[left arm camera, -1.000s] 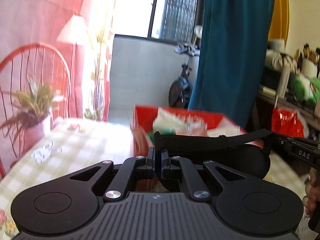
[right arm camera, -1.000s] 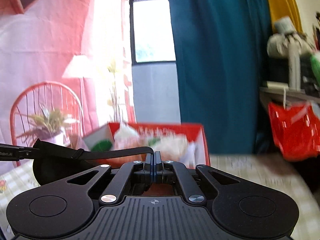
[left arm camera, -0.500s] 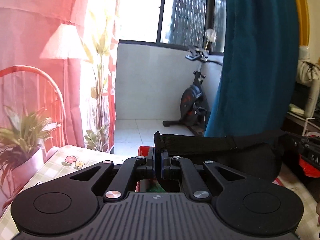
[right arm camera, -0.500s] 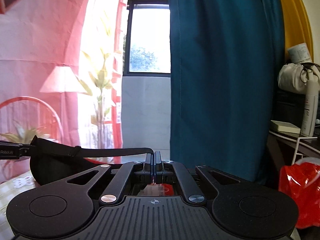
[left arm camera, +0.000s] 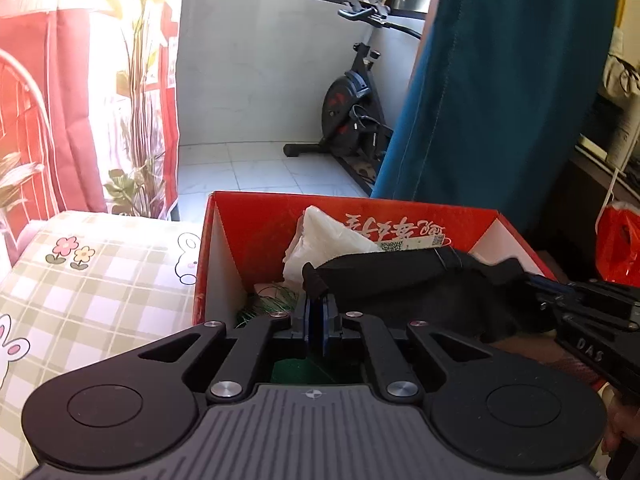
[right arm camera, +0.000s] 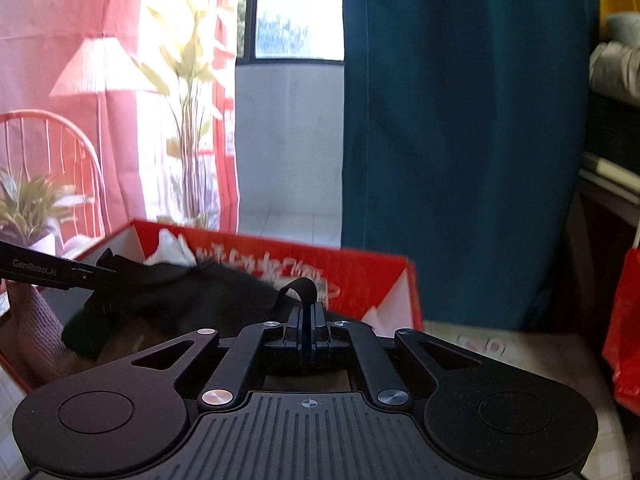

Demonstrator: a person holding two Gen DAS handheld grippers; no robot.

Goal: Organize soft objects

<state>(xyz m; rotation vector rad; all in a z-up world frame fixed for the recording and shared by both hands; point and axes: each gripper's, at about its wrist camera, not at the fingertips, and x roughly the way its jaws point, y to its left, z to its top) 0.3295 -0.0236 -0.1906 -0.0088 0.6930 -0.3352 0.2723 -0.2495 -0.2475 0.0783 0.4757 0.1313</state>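
A black fabric item (left arm camera: 420, 292) with a strap hangs slack between my two grippers, low inside the red cardboard box (left arm camera: 256, 216). My left gripper (left arm camera: 316, 304) is shut on its left end tab. In the right wrist view my right gripper (right arm camera: 308, 308) pinches the strap loop (right arm camera: 302, 290); its jaws are just starting to open, with the strap still between them. The black item (right arm camera: 200, 292) lies over the box (right arm camera: 360, 272) contents. A white soft bundle (left arm camera: 328, 240) and something green (left arm camera: 264, 304) lie in the box beneath it.
The box stands on a table with a checked cloth (left arm camera: 80, 280), near its far edge. Behind are a teal curtain (left arm camera: 500, 100), an exercise bike (left arm camera: 352, 116) and a red curtain. A red bag (left arm camera: 620, 248) hangs at right; a potted plant (right arm camera: 36, 208) stands at left.
Both grippers have travelled forward over the box and tipped downward. The black item, stretched taut above the box before, now sags inside it.
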